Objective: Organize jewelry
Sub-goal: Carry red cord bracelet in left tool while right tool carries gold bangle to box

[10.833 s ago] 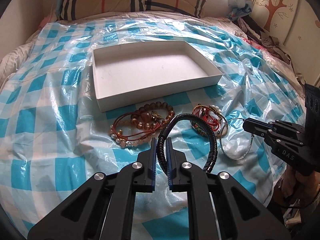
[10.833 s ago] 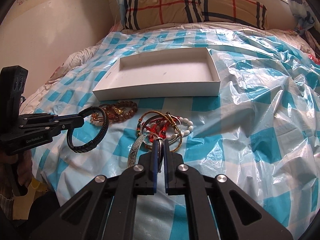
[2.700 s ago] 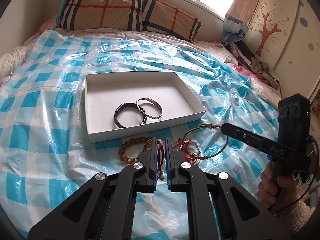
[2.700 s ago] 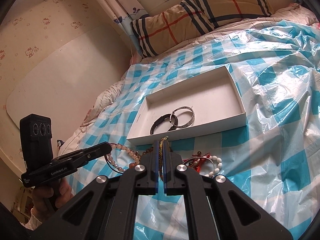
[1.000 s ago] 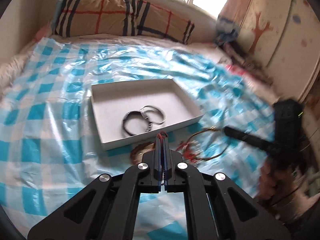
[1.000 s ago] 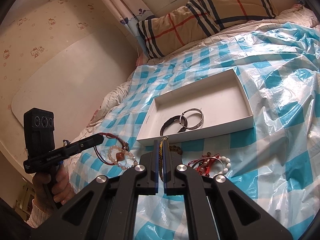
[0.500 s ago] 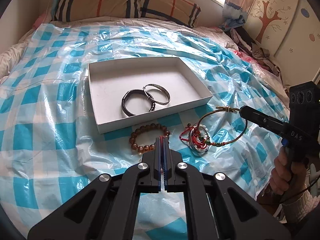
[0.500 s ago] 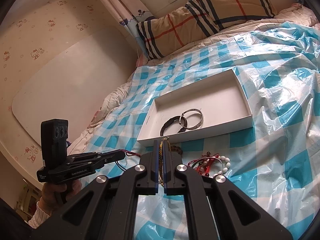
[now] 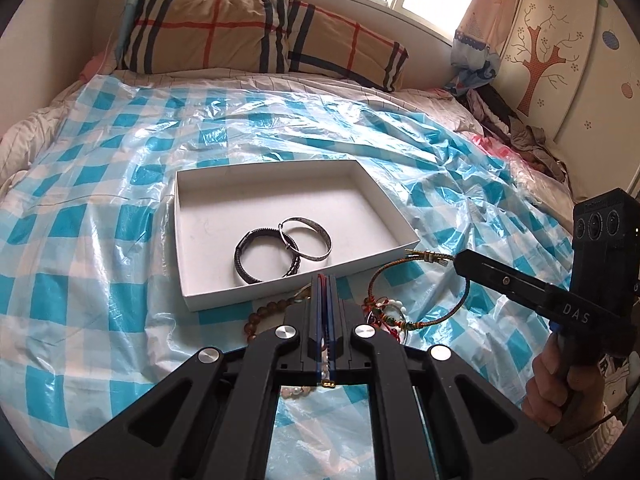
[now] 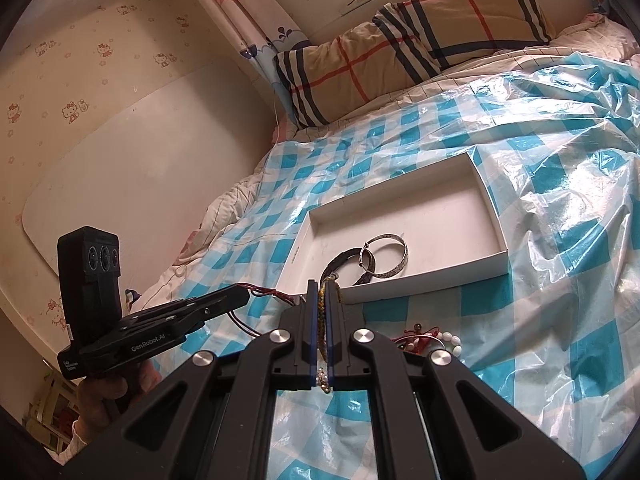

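White box [image 9: 208, 296] lies ahead: both fingers pinched on corded bracelets [image 9: 416, 292], carry over its near wall, then release.

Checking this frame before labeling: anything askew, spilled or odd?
Nothing damaged or spilled. In the box the silver bangle overlaps the black bracelet. Loose beaded bracelets lie tangled in front of it. Both grippers are shut on cord bracelets: left red, right braided.

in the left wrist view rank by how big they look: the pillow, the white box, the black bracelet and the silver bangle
1. pillow
2. white box, close behind; it lies nearer the camera, so true order is unsure
3. black bracelet and silver bangle look alike; unranked
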Demonstrator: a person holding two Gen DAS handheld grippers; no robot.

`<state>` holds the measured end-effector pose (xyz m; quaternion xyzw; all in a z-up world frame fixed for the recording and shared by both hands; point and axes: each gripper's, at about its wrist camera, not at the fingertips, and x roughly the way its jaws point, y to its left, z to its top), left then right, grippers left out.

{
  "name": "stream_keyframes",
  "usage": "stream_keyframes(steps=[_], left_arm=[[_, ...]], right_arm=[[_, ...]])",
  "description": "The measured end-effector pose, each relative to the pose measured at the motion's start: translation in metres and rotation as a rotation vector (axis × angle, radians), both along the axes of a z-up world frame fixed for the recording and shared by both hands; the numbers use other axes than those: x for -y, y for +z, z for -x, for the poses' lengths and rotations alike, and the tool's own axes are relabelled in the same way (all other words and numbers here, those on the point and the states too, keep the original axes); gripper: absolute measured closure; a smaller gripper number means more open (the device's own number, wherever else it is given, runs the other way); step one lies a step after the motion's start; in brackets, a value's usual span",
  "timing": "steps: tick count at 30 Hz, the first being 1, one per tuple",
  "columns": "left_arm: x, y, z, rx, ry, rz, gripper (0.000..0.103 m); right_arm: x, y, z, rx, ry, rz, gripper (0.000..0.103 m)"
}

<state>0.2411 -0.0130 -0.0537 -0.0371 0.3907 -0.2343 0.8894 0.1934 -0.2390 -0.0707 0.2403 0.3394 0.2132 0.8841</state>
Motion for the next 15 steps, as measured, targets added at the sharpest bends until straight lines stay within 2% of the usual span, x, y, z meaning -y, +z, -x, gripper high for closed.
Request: stream_keyframes(steps=[6,15], left_arm=[[0.003,0.001,-0.016,0.009,0.023,0.049,0.101],[0.012,-0.002,-0.048,0.015,0.029,0.079,0.101]], right_arm=[[-0.002,0.002,-0.018,0.023,0.001,0.004,0.099],[-0.004,-0.007,-0.055,0.027,0.0,-0.017,0.099]])
